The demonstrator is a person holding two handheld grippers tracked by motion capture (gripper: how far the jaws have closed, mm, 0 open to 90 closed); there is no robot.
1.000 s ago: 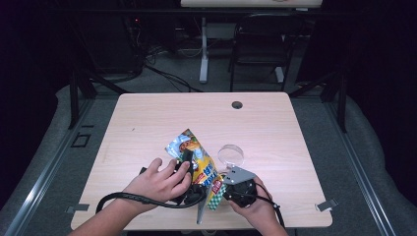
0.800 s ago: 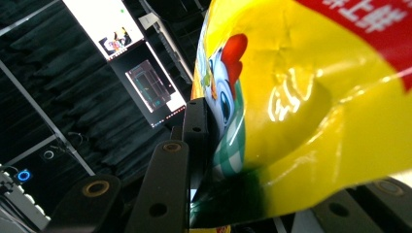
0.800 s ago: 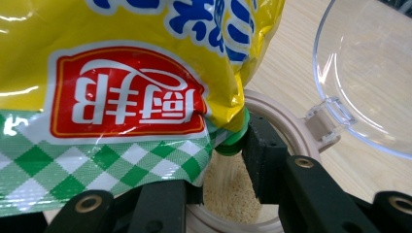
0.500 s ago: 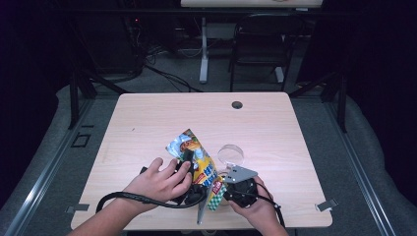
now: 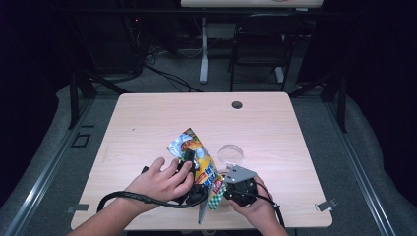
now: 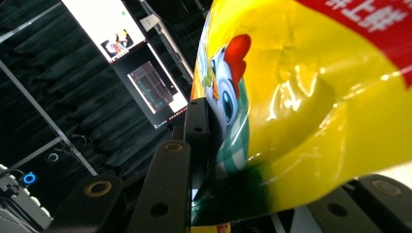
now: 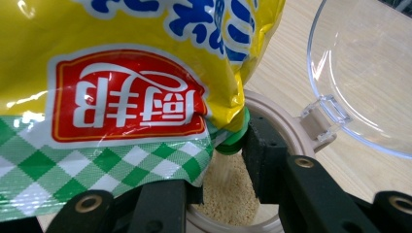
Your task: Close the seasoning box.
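Note:
A yellow seasoning bag (image 5: 197, 158) with a green check bottom is tilted over the table's front, and my left gripper (image 5: 189, 169) is shut on it under a hand. In the left gripper view the bag (image 6: 301, 97) is pinched between the jaws of my left gripper (image 6: 272, 160). My right gripper (image 7: 218, 179) is shut on a beige-rimmed jar (image 7: 277, 116). The bag's green spout (image 7: 234, 138) hangs over the jar's mouth, and pale granules (image 7: 228, 194) lie inside. The jar's clear hinged lid (image 7: 364, 73) stands open. In the high view my right gripper (image 5: 239, 189) sits by the front edge.
The light wooden table (image 5: 147, 123) has a round cable hole (image 5: 237, 104) at its back. The clear lid (image 5: 231, 153) lies just right of the bag. A black cable (image 5: 123, 196) loops from the left gripper along the front edge. A chair (image 5: 258, 44) stands beyond the table.

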